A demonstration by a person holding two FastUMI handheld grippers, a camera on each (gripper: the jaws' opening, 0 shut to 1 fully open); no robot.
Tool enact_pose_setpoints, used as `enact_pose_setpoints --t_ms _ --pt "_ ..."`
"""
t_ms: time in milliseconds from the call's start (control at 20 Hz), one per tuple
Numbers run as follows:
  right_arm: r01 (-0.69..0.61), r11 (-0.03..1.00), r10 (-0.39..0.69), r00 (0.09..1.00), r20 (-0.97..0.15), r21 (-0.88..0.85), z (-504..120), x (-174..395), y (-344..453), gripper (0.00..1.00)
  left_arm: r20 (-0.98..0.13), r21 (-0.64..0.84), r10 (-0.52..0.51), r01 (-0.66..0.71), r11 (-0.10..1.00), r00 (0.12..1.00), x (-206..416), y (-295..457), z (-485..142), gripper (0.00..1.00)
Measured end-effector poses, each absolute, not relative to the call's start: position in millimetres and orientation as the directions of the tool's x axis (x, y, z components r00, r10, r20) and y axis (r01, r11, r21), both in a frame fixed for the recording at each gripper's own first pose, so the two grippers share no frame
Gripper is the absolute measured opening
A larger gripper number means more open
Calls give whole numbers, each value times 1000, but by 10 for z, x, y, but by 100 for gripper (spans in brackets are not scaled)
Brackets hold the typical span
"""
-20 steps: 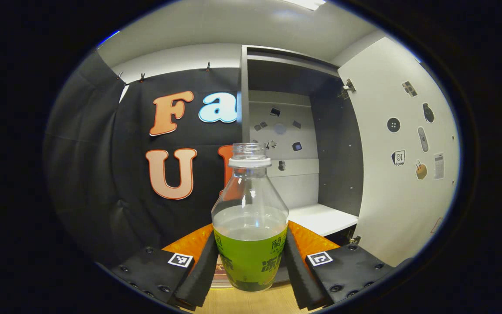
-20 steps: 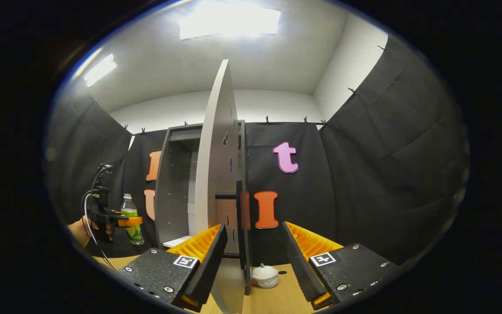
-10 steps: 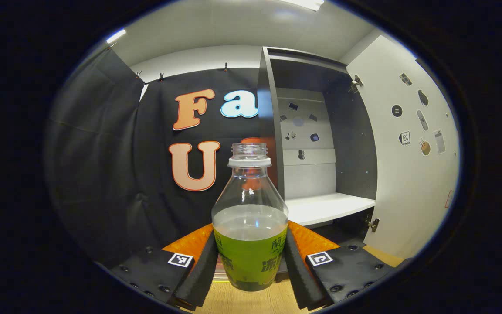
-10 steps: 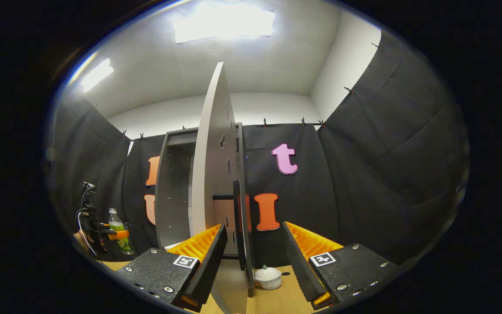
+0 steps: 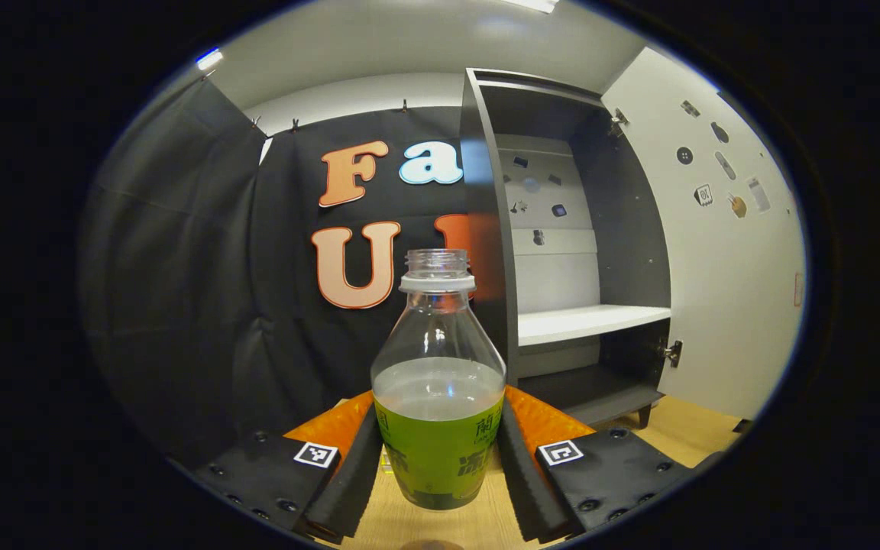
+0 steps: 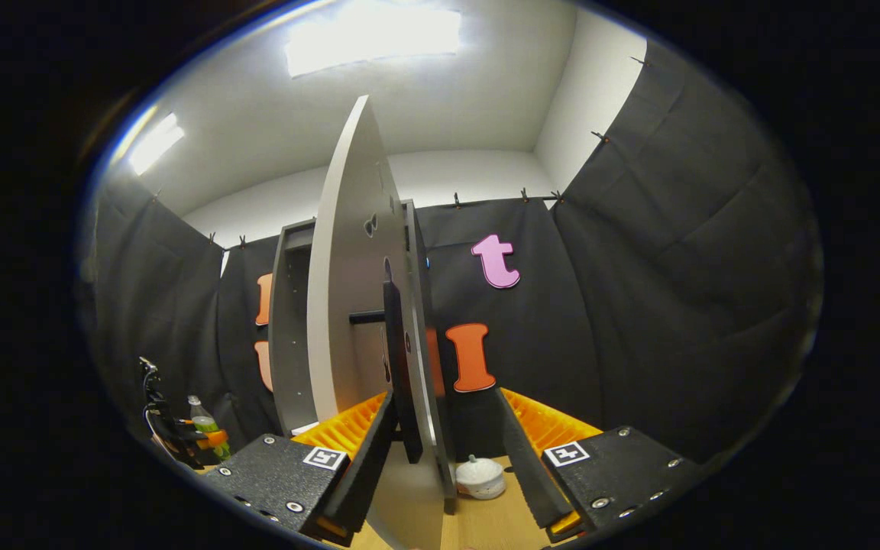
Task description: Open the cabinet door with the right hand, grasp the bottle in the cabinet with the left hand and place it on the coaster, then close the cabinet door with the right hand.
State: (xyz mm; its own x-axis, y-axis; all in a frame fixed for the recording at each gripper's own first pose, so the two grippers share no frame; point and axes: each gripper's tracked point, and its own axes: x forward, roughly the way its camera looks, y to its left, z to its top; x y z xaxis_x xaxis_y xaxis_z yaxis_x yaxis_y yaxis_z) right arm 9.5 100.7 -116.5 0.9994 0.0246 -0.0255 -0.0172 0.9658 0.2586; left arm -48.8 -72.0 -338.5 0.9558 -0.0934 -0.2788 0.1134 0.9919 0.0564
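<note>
In the left gripper view, the left gripper [image 5: 438, 466] is clamped on the bottle [image 5: 438, 382], with both fingers [image 5: 348, 477] pressing the sides of its green label. The bottle is upright and uncapped, clear above the label, with liquid up to about the label's top edge. Its base sits low over the wooden counter [image 5: 455, 527]; whether it touches the counter cannot be told. Behind and to the right stands the cabinet [image 5: 486, 229], open, with a white shelf [image 5: 589, 322] inside and small stickers on its back panel. The door [image 5: 723, 252] is swung wide to the right and also bears stickers.

In the right gripper view, the right gripper [image 6: 444, 466] is spread open, with the door [image 6: 348, 305] edge-on between its 2 fingers. The dark handle [image 6: 398, 367] sticks out from the door just above the left finger; neither finger visibly presses on it. A small white lidded pot [image 6: 480, 477] sits on the counter beyond the door's lower edge. Far left, the left gripper [image 6: 207, 439] holds the bottle [image 6: 202, 416] low, near the counter.
</note>
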Motion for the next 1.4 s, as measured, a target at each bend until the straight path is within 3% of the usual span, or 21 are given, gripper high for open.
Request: enact_pose_setpoints --t_ms 250,700,800,1000,1100,1400 --pt "-26 960 35 999 -28 280 -1200 104 1003 80 -305 61 -84 108 992 949 -763 -654 -3749 82" --pt "-38 952 40 999 0 303 -1195 112 995 84 -402 -65 -105 86 994 909 -1174 -429 -4403 79" --pt "-39 951 39 999 5 305 -1188 116 987 85 -405 -77 -112 88 993 908 -1200 -428 -4482 82" --pt "-37 951 36 999 9 306 -1188 113 984 87 -411 -65 -116 98 993 904 -1234 -407 -4684 79" --pt "-36 952 35 999 9 305 -1187 110 979 87 -421 -67 -116 96 993 900 -1316 -394 -4831 82" --pt "-34 953 34 999 5 301 -1194 110 975 88 -430 -37 -95 88 995 898 -1390 -336 -5089 81"
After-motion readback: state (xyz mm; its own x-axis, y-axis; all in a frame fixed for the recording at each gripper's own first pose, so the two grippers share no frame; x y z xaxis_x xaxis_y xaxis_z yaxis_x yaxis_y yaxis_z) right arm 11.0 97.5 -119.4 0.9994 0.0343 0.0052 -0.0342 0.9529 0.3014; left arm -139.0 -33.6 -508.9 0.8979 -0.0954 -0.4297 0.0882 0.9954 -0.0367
